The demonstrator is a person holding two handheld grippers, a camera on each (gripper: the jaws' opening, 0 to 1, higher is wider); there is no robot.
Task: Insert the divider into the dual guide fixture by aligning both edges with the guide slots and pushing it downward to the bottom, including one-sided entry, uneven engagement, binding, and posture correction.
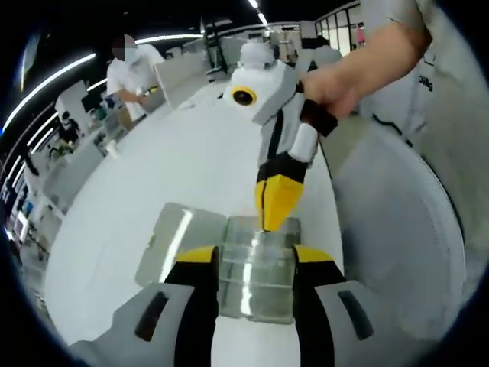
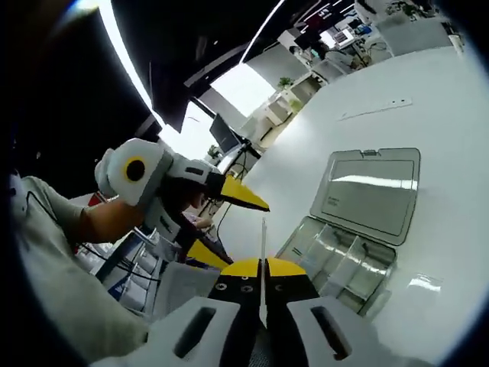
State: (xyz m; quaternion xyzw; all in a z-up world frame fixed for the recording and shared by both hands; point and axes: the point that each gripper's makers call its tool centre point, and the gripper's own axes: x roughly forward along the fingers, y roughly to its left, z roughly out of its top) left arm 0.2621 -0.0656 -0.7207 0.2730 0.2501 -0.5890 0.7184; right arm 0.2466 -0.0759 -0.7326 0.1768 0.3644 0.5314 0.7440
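"Since the left gripper (image 1: 256,256) has its jaws wide apart with nothing between them but a look at the clear box (image 1: 256,294), shouldn't it steady that box?"

"I'd say so. Going from the left: the lid (image 1: 172,245) lies open on the white table (image 1: 191,153), then the box, then the right gripper (image 1: 276,220) coming down at the far rim. Its jaws are pressed together on the divider (image 2: 263,237), a thin clear sheet standing straight up out of them."

"Is it in the slots yet?"

"Not that I can tell. To do this well, hold it upright, line both edges up with the slots at once, then press evenly; if one side catches, ease back and square it."

"What does each view add?"

"The left gripper view gives the box head-on but hardly shows the sheet. The right gripper view shows the sheet edge-on, beside the box rather than in it."
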